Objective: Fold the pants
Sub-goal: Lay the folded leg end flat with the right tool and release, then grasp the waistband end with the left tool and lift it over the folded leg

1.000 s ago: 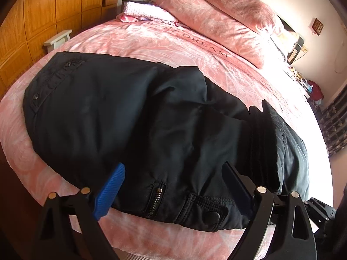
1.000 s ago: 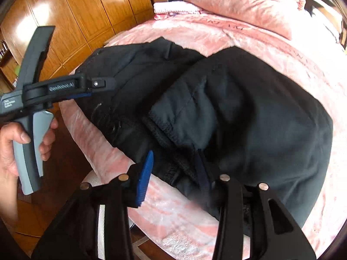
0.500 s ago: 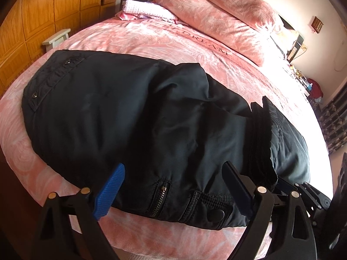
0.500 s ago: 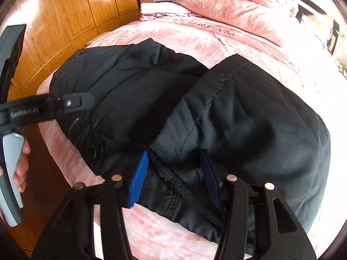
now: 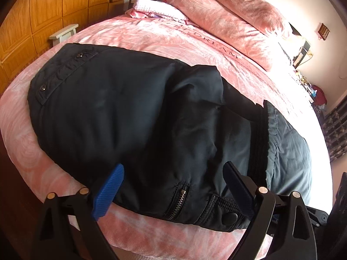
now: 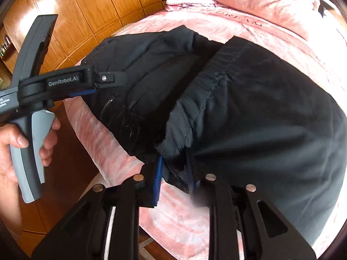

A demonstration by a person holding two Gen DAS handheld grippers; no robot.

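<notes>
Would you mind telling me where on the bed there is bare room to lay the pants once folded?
The widest free patch is the pink bedspread between the black pants and the pillows. A narrow strip runs along the near edge below the pants. By the pillows a folded pink-and-white cloth takes the corner. The near side is crowded: left gripper and right gripper.

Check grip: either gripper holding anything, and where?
Right gripper, jaws just closing, pinches the black pants at a folded hem edge. Left gripper stands open, holding nothing.
</notes>
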